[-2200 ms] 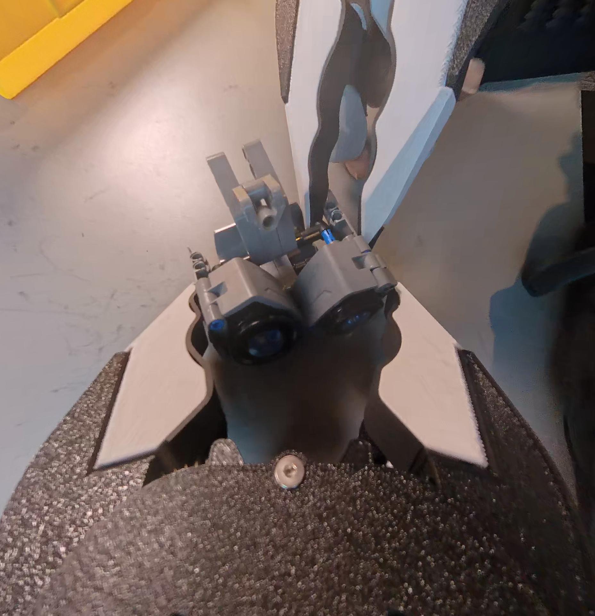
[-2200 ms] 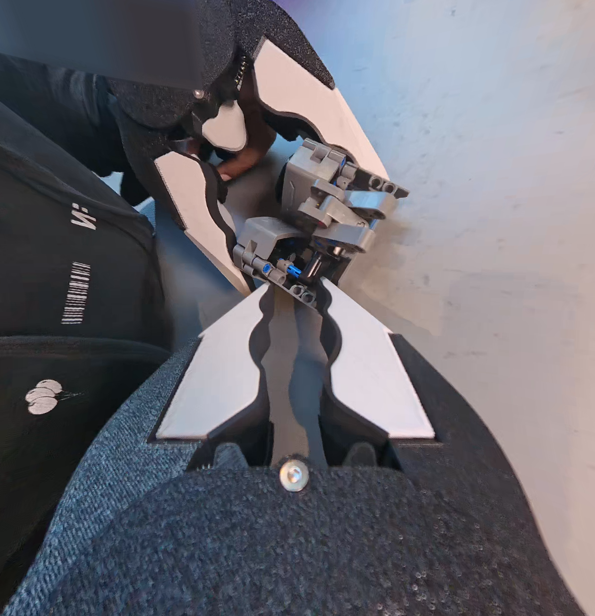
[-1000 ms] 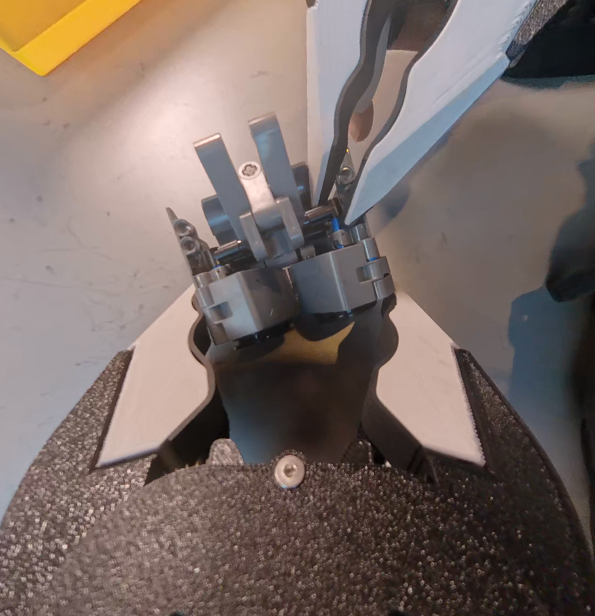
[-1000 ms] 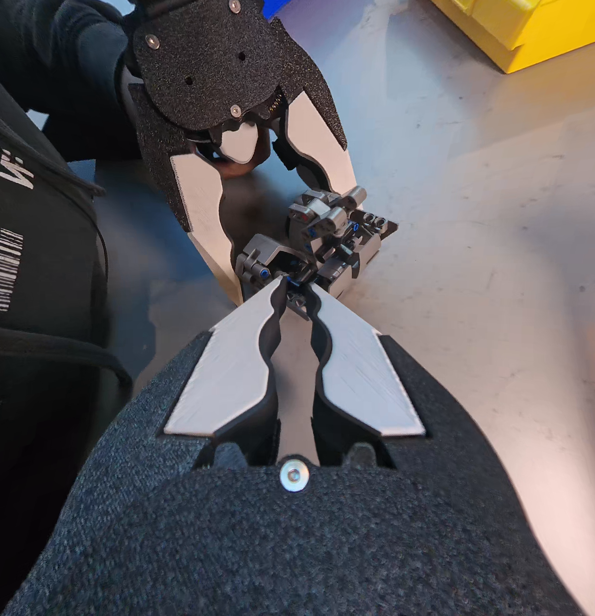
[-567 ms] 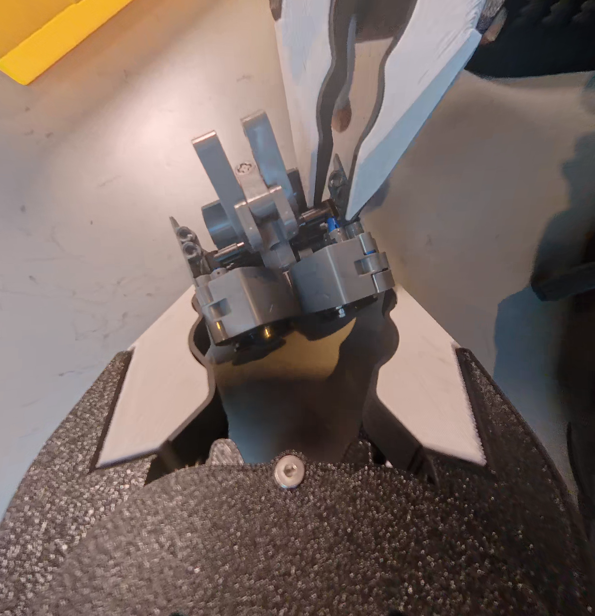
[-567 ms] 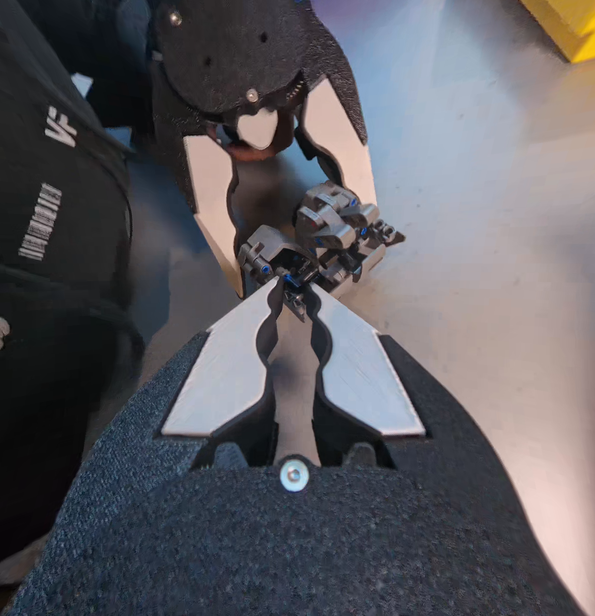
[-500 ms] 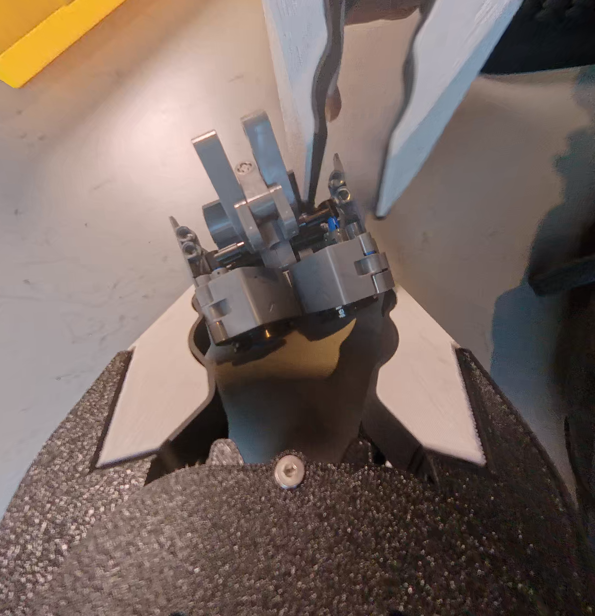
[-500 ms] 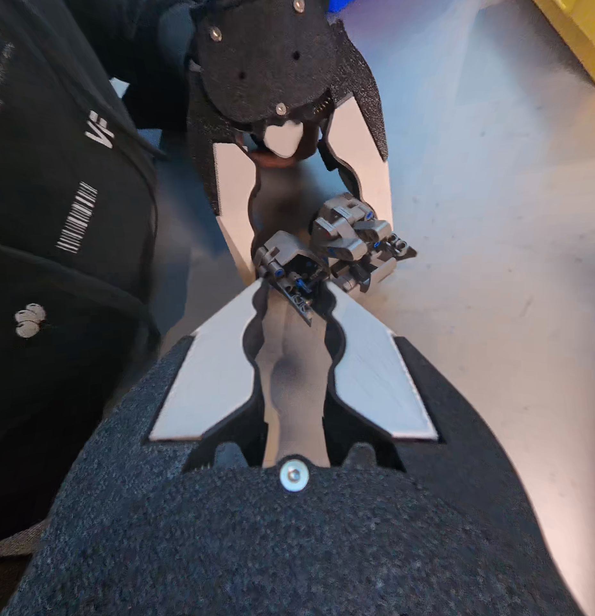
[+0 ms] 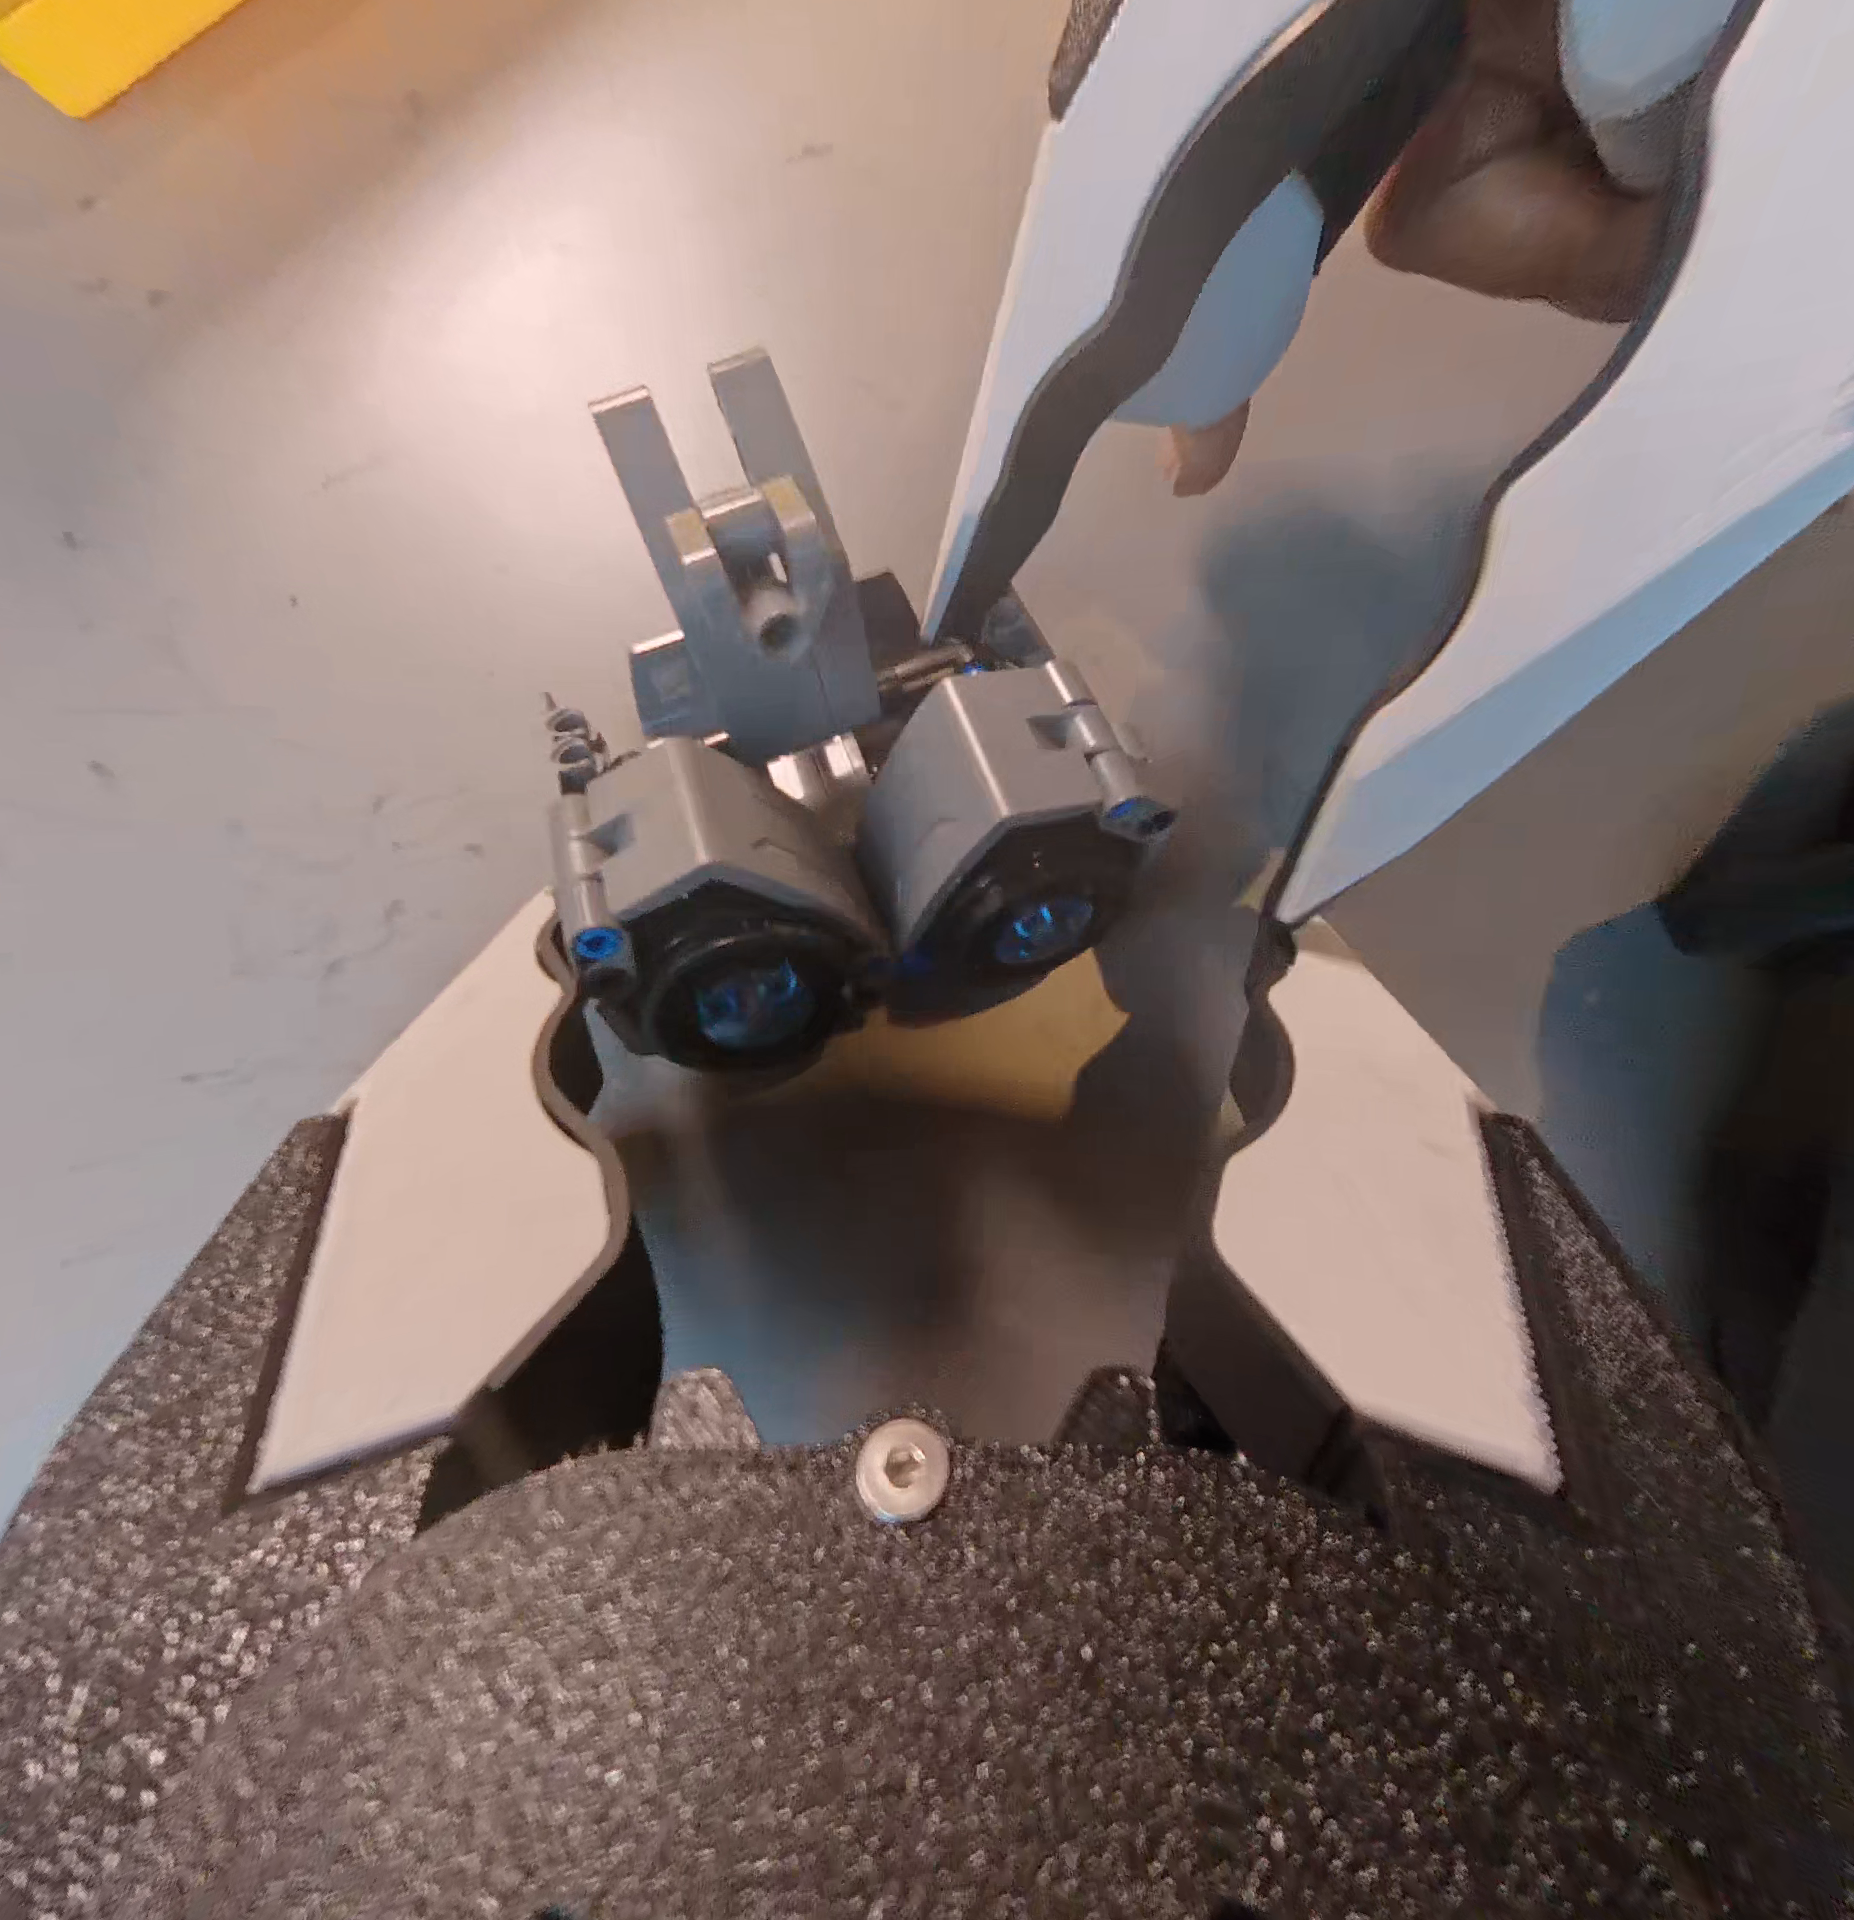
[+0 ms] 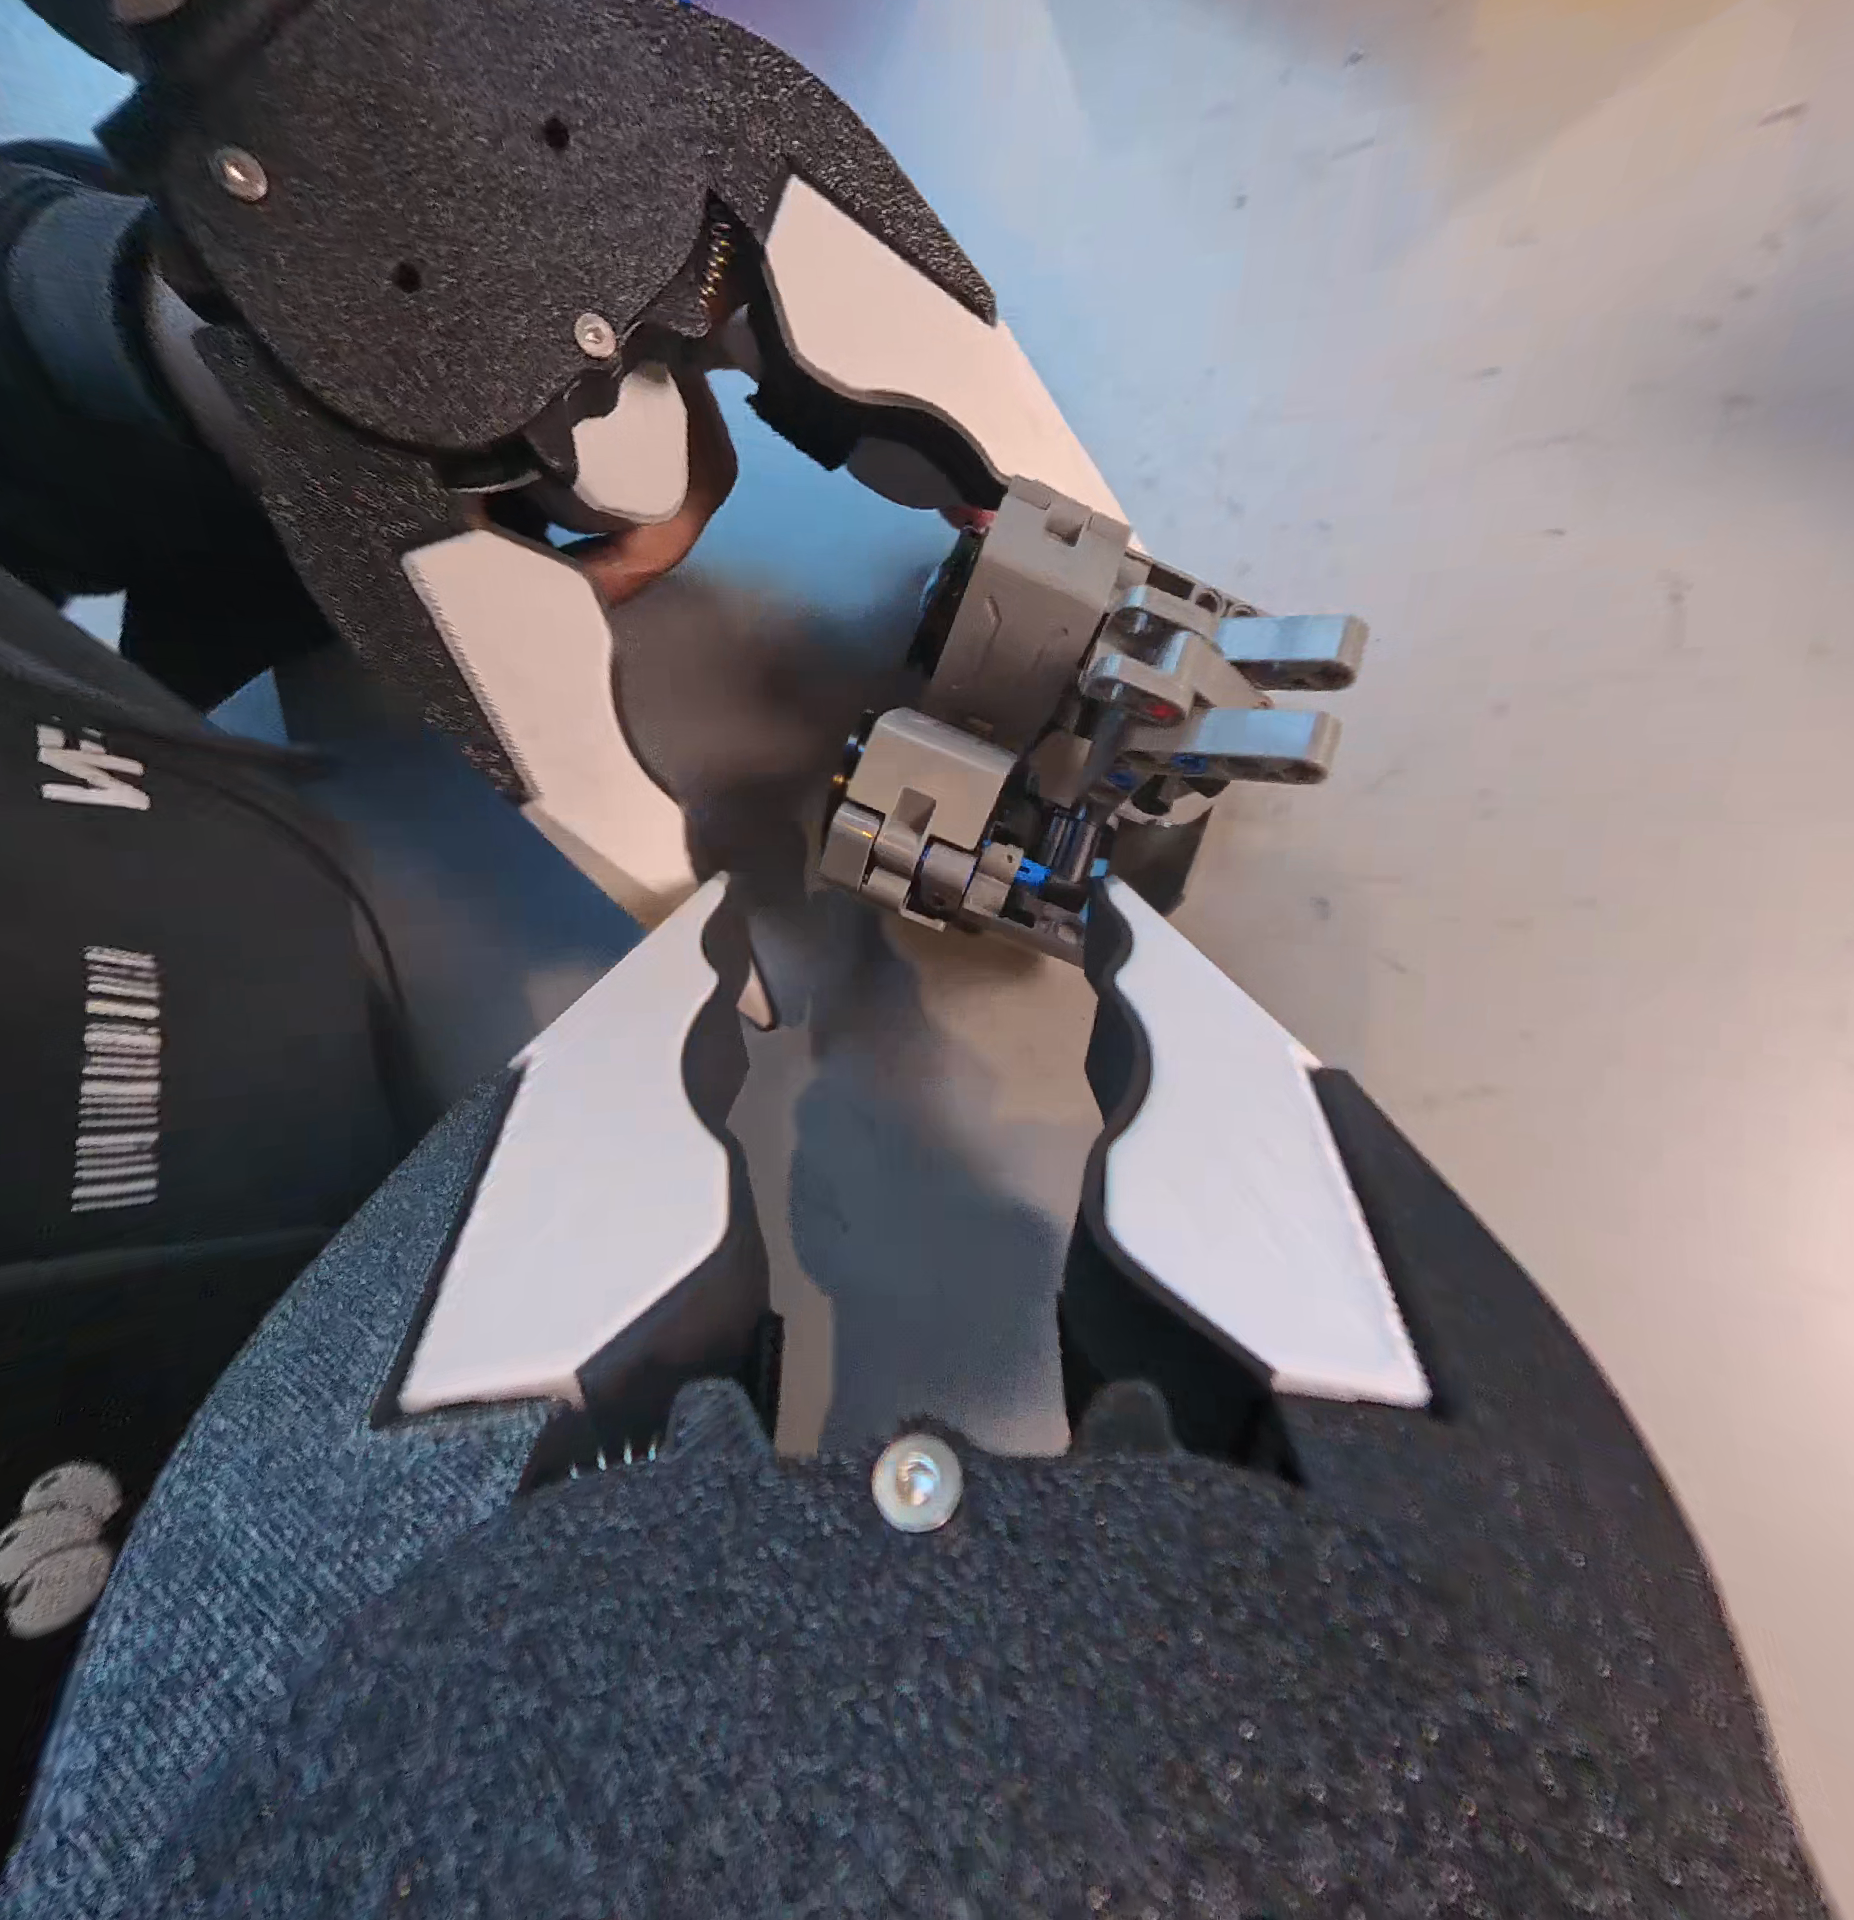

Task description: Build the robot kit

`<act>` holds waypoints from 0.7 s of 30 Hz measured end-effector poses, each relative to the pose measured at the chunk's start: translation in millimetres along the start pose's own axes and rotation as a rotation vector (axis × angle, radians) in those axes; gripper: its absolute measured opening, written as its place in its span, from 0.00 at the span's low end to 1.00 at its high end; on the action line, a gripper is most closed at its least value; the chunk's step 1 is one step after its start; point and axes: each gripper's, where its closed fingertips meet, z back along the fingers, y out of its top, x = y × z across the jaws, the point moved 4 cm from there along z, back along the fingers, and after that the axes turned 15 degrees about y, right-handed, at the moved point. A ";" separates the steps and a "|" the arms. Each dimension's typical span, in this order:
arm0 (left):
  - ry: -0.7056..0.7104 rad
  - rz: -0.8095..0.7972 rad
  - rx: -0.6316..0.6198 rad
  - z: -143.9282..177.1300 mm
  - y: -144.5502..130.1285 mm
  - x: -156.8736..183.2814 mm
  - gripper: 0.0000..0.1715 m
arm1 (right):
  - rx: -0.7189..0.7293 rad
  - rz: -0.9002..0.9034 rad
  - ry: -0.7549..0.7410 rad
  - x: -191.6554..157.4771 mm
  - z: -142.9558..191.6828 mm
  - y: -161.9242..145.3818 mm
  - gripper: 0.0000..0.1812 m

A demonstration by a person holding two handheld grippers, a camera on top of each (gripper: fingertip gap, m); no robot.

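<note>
The left gripper clamps a grey plastic brick-built assembly with blue pins; the right gripper, jaws spread, brackets its side over the pale tabletop.

One grey brick assembly; two grippers; one yellow bin.

Both tongs, left and right, have grainy black housings, white wavy-edged fingers and a silver screw; the person wears a black sleeve.
</note>
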 end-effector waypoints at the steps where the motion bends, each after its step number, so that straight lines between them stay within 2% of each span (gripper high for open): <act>1: -0.033 -0.002 -0.007 3.2 -0.9 0.6 0.73 | 0.013 0.001 -0.019 0.8 -1.5 -0.1 0.34; 3: -0.108 -0.015 -0.017 11.4 -4.3 -0.7 0.69 | 0.038 -0.008 -0.034 4.6 -1.6 0.9 0.31; 7: -0.341 0.025 -0.016 30.4 -11.4 -4.2 0.49 | -0.009 -0.013 0.010 4.9 -3.5 3.0 0.31; 8: -0.380 0.042 -0.011 33.1 -12.9 -7.1 0.44 | -0.031 0.008 0.022 3.7 -4.3 3.3 0.30; 9: -0.387 0.064 0.000 33.5 -13.4 -12.7 0.43 | -0.050 0.028 0.031 3.3 -4.8 3.7 0.30; 13: -0.408 0.150 0.102 32.8 -3.7 -25.4 0.52 | -0.083 0.097 0.077 1.4 -5.8 4.0 0.29; 16: -0.418 0.095 0.112 24.7 -3.9 -14.7 0.55 | -0.105 0.150 0.109 -2.0 -6.5 2.4 0.30; 21: -0.325 -0.067 0.105 15.0 -5.3 -6.6 0.49 | -0.178 0.149 0.173 -2.9 -8.8 -4.4 0.32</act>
